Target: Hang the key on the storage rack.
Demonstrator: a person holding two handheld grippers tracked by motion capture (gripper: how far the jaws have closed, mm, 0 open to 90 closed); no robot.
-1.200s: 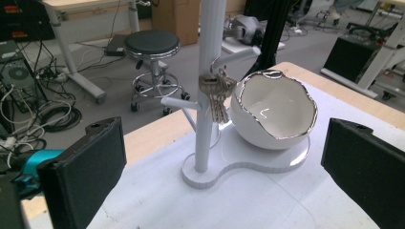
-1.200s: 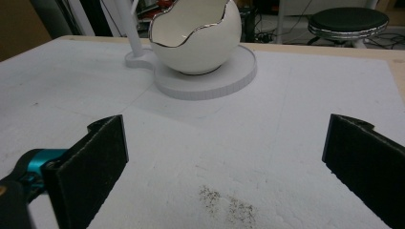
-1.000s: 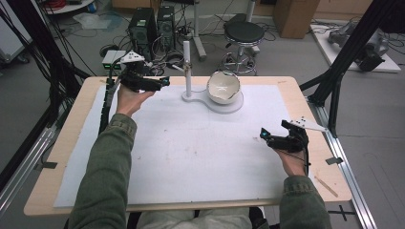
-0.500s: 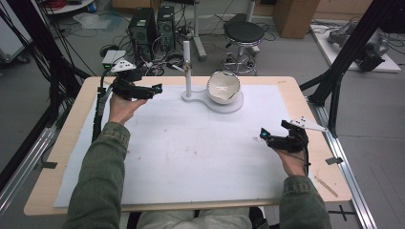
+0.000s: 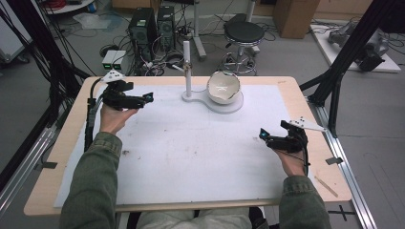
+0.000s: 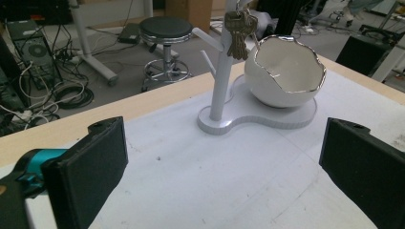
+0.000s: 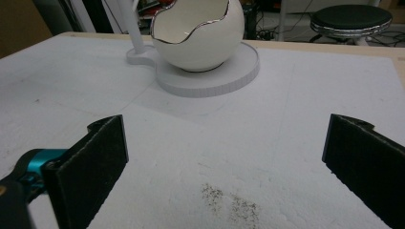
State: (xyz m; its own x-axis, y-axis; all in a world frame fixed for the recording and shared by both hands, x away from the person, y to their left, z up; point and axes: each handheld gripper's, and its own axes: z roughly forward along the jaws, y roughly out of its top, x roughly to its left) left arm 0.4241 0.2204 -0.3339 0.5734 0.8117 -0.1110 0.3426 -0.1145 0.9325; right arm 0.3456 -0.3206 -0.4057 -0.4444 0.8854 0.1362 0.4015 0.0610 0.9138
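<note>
The left gripper [image 5: 143,98] hovers above the far left part of the white mat [image 5: 191,157], its jaws wide apart and holding nothing, pointed toward the white stand [image 5: 187,71]. In the left gripper view, a bunch of keys [image 6: 240,33] hangs from an upper peg of this stand, just beside the egg-shaped bowl [image 6: 285,71] that sits on the same flat base.

The keys are probably the thing to take. I judge them as small, hard metal, light, and loose on their ring, so they will swing and may slip between flat pads. It seems better to pinch the flat blades together across their faces (not the thin ring), and then lift upward to free them from the peg. The stand looks slim and light, so a sideways pull could tip it. The bowl has a thin, jagged silver rim and appears fragile; the gripper should not knock it.

The right gripper [image 5: 264,137] rests low over the right side of the mat, well apart from the stand, with jaws also spread and empty.
</note>
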